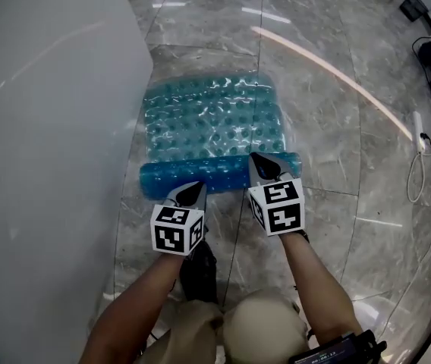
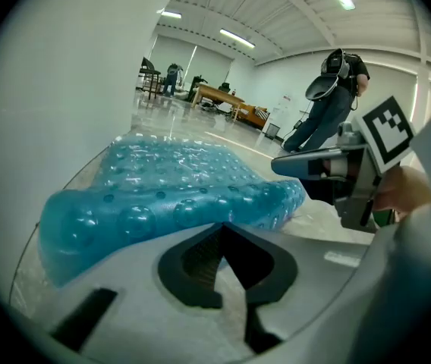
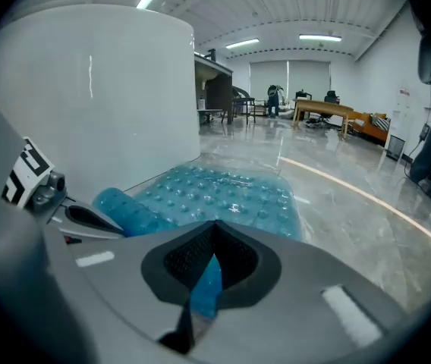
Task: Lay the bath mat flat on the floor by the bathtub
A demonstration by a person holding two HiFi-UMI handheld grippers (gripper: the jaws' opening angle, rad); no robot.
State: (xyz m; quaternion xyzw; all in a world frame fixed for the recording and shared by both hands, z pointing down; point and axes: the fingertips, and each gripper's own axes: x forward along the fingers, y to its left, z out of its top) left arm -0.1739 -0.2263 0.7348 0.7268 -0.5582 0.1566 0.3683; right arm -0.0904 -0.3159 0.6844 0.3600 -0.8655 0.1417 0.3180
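Note:
A translucent blue bath mat (image 1: 212, 120) lies partly unrolled on the marble floor, right beside the white bathtub wall (image 1: 48, 127). Its near end is still a roll (image 1: 215, 174). My left gripper (image 1: 194, 192) is shut, its tips at the roll's near side with nothing between them. My right gripper (image 1: 263, 161) is also shut and rests on top of the roll near its right end. In the right gripper view the mat (image 3: 223, 192) stretches ahead, and blue shows through the slit under the closed tips (image 3: 214, 237). The left gripper view shows the roll (image 2: 170, 196) just ahead of the tips (image 2: 221, 230).
The tub wall (image 3: 102, 97) runs along the mat's left side. A white cable and power strip (image 1: 420, 139) lie on the floor at the right. The person's knee (image 1: 265, 324) and dark shoe (image 1: 200, 275) are just behind the grippers. A standing person (image 2: 329, 105) and tables are farther off.

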